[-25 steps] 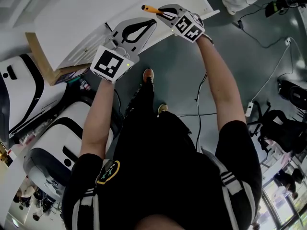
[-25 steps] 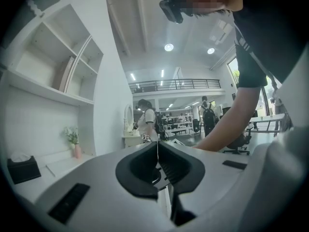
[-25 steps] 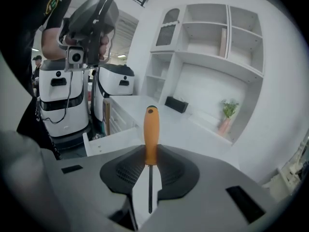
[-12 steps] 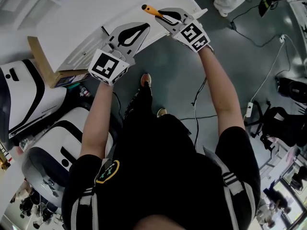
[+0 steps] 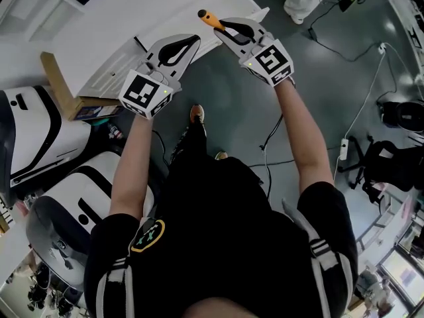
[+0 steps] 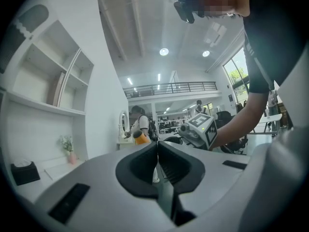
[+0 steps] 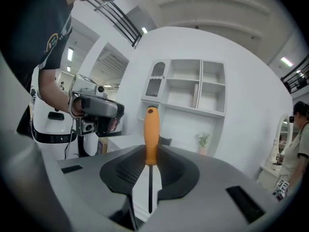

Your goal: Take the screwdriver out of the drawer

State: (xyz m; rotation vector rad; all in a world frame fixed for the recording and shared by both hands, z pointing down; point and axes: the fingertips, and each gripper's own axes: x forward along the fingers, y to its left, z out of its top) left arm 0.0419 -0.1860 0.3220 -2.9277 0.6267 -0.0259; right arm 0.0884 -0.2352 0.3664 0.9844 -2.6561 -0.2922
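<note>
Grey left gripper (image 5: 193,40), at 11 o'clock, had fingers shut together, empty. Right gripper (image 5: 224,26), at 12 o'clock, clamped the orange-handled screwdriver (image 5: 211,20) by the white worktop (image 5: 165,5) edge; extraction appeared complete, only set-down possibly remaining.

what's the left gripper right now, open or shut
Shut and empty: in the left gripper view, the left gripper has its jaws meeting edge to edge, with nothing between them.

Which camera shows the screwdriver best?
The right gripper view: the screwdriver fills the middle, orange handle and dark shaft. The head view shows its handle small; the left gripper view, just an orange end.
</note>
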